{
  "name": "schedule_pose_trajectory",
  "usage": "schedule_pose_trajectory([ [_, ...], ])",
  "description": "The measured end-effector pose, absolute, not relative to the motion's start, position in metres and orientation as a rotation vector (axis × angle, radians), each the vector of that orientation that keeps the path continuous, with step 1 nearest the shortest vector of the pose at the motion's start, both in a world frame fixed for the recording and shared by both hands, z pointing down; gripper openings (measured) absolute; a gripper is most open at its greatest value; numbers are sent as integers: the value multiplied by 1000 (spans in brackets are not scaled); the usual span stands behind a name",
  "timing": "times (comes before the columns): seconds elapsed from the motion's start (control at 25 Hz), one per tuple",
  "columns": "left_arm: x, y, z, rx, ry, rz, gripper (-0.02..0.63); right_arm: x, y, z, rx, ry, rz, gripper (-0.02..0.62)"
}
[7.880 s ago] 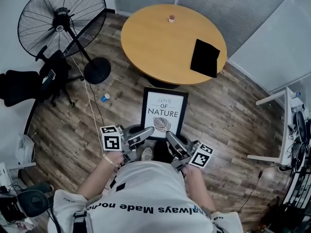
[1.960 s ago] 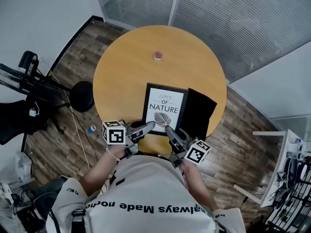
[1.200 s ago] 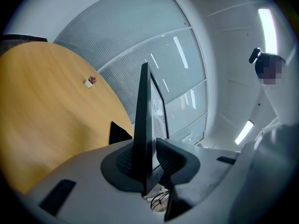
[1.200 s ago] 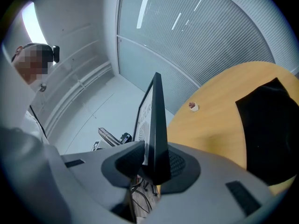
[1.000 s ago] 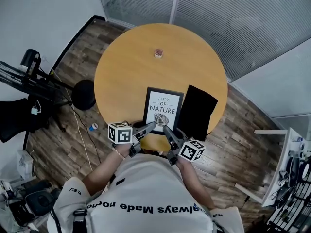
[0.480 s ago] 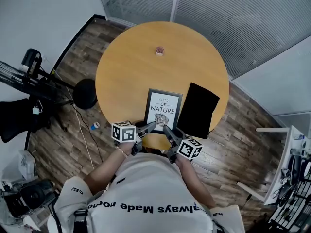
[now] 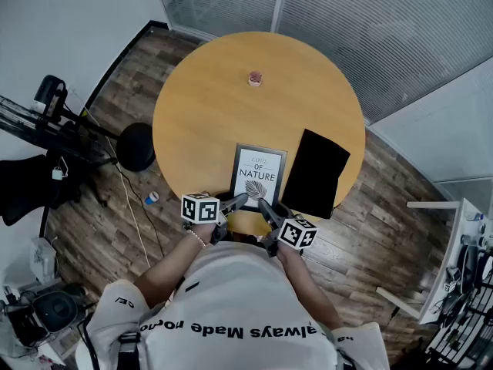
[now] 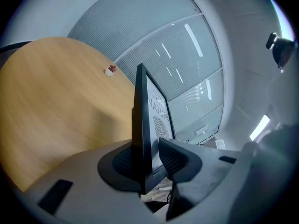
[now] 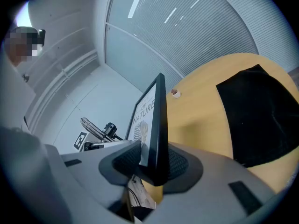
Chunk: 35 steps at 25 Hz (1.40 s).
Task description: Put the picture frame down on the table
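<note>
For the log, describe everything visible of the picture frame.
The picture frame is a thin black rectangle around a white print with lettering and a leaf. It faces up over the near edge of the wooden table. The left gripper and right gripper clamp its near corners, jaws on front and back. Whether it touches the table cannot be told.

- picture frame (image 7: 258, 174): black border, white sheet, dark lettering and leaf motif
- surface (image 7: 208, 106): plain honey-yellow
- flat sheet (image 7: 315, 173) on the right: solid black
- floor (image 7: 377, 206): brown wood-plank pattern

"NATURE" on the picture frame (image 7: 259, 177)
</note>
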State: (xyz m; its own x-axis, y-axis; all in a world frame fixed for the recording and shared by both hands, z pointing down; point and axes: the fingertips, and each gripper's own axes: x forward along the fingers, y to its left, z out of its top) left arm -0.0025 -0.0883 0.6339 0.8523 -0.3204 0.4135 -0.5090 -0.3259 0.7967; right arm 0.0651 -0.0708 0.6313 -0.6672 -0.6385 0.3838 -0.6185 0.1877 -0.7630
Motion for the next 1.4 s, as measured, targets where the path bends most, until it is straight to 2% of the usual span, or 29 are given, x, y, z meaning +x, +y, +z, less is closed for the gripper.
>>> schedule_pose_trajectory([
  [1.4, -10, -78, 730, 1857, -645, 439, 170, 64, -62, 727, -1475, 2459, -1692, 189],
])
